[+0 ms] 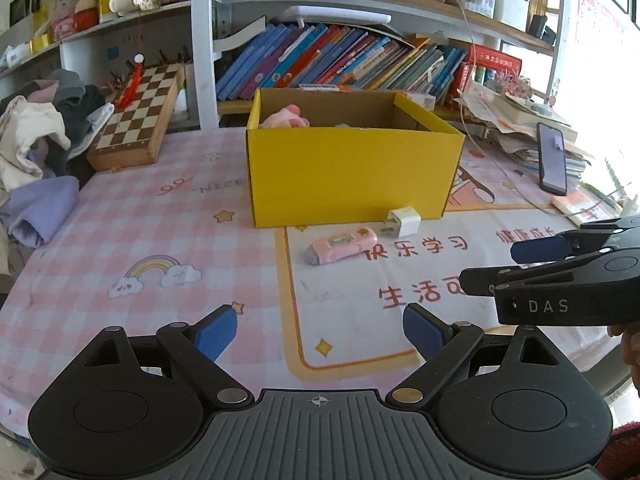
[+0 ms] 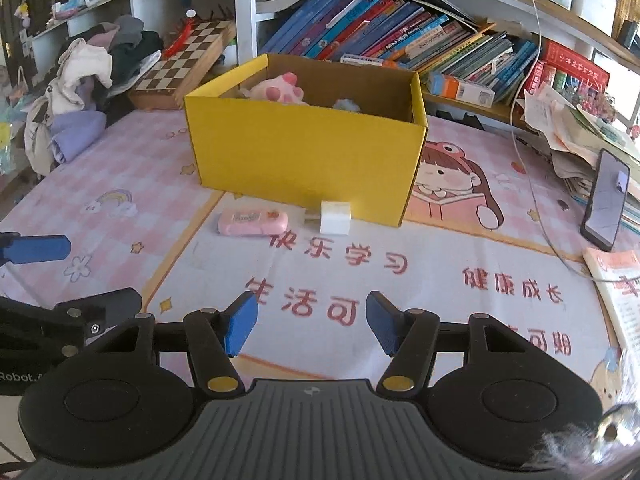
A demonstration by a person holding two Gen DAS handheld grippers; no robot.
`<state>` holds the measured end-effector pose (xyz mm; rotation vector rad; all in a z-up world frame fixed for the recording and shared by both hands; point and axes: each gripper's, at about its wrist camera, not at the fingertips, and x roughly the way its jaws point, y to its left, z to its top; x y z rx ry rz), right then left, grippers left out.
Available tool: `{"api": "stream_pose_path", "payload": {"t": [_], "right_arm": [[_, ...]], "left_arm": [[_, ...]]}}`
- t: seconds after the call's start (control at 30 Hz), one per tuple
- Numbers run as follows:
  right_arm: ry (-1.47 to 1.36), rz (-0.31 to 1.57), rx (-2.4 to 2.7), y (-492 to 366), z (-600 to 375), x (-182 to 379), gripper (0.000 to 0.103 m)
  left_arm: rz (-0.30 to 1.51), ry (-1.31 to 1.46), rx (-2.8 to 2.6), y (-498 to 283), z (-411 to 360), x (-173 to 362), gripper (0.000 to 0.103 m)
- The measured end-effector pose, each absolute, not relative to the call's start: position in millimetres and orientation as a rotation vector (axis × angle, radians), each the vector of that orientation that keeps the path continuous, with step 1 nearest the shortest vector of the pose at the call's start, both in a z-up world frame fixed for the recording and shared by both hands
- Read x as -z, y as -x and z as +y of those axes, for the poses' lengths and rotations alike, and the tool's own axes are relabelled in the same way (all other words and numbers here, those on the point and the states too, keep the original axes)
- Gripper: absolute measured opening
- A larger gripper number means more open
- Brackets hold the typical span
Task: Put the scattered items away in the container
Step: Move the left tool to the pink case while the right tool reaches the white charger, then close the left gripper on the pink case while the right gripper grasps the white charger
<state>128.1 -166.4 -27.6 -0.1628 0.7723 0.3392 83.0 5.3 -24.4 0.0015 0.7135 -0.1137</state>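
A yellow cardboard box [image 1: 348, 176] [image 2: 304, 160] stands open on the table, with a pink plush toy [image 1: 286, 117] [image 2: 276, 89] inside. In front of it lie a pink eraser-like case [image 1: 342, 245] [image 2: 253, 222] and a white charger plug [image 1: 403, 222] [image 2: 335, 217]. My left gripper [image 1: 319, 332] is open and empty, low over the table, well short of both items. My right gripper [image 2: 312, 326] is open and empty too, also short of them. The right gripper also shows at the right in the left wrist view [image 1: 496, 268].
A chessboard box [image 1: 138, 118] and a heap of clothes [image 1: 44, 136] lie at the left. A phone [image 2: 606, 200] leans on stacked papers at the right, with a cable [image 2: 532, 184] and a booklet [image 2: 618, 284]. Bookshelves [image 1: 340, 56] stand behind.
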Motion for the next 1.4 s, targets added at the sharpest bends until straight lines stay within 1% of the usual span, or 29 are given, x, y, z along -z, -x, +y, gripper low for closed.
{"api": "stream_pose_path", "payload": {"t": [0.5,0.67,0.93,1.03,1.1,1.17,1.27,1.33,1.37,1.4], "right_arm": [[0.173,0.834,-0.379,-190,-168,41,0.059],[0.157,0.861,-0.388,-209,-170,48,0.054],[0.146,0.878,-0.405,-239,-165,56,0.053],[0.124,0.896,-0.406,-253,-166,59,0.050],[0.103,0.916,-0.408,-262,-166,63,0.046],[0.078,0.938,-0.411,-271,-166,66,0.045],[0.042,0.963,-0.415,-282,-166,70,0.045],[0.025,0.975,-0.419,-287,-166,72,0.044],[0.019,0.980,-0.422,-289,-165,73,0.044],[0.018,0.982,-0.426,-290,-164,74,0.042]], "left_arm": [[0.756,-0.021,0.102,-135,-6,37,0.092],[0.761,-0.051,0.117,-152,-14,42,0.091],[0.777,-0.077,0.146,-182,-22,53,0.090],[0.789,-0.073,0.160,-190,-22,59,0.090],[0.799,-0.070,0.168,-196,-21,63,0.085],[0.814,-0.067,0.176,-200,-20,68,0.083],[0.819,-0.077,0.195,-205,-21,72,0.076],[0.822,-0.090,0.213,-209,-23,74,0.070],[0.825,-0.093,0.221,-212,-24,75,0.064],[0.831,-0.095,0.227,-214,-25,76,0.061]]}}
